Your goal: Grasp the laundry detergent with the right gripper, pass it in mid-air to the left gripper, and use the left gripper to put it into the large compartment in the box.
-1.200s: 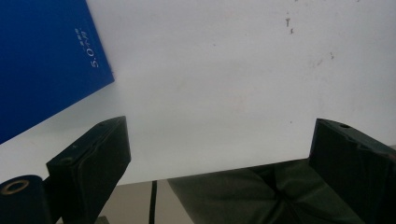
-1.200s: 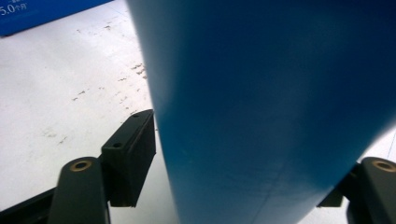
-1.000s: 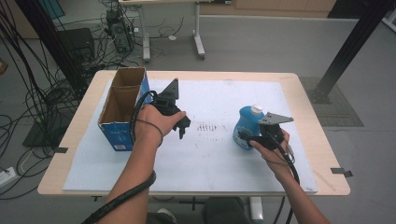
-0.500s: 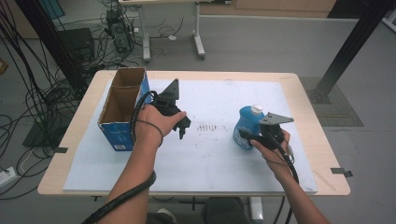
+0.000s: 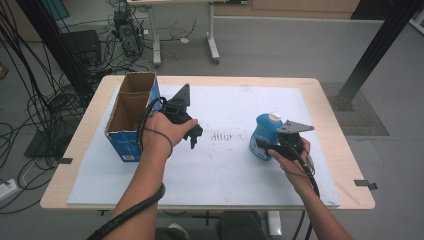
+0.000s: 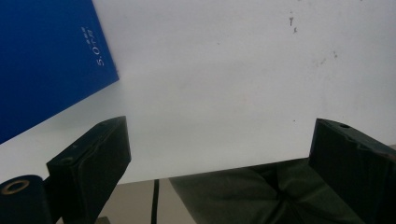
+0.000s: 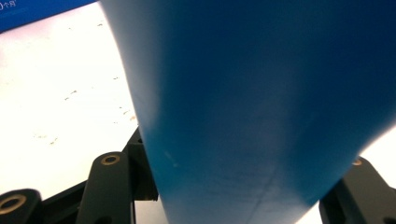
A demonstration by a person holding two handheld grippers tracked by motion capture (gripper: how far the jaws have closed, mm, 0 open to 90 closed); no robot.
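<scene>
We see the right tongs point(image 5: 266, 148) clamped on the blue bottle point(image 5: 264, 136), their jaws having just been closing, with the bottle's body between them. In the right gripper view the bottle point(image 7: 261, 112) is so near that its cap and base are cut off. It stands upright on the white mat point(image 5: 225, 170), well right of the open cardboard box point(image 5: 131, 117), with bare mat between the two. The left tongs point(image 5: 194, 135) hang released just right of the box, nothing between them; in the left gripper view the box's blue wall point(image 6: 46, 60) is cut off at the frame edge. The bench point(image 5: 345, 150) edge lies near the right hand point(image 5: 292, 157). Against the earlier frames, both hands keep their places.
</scene>
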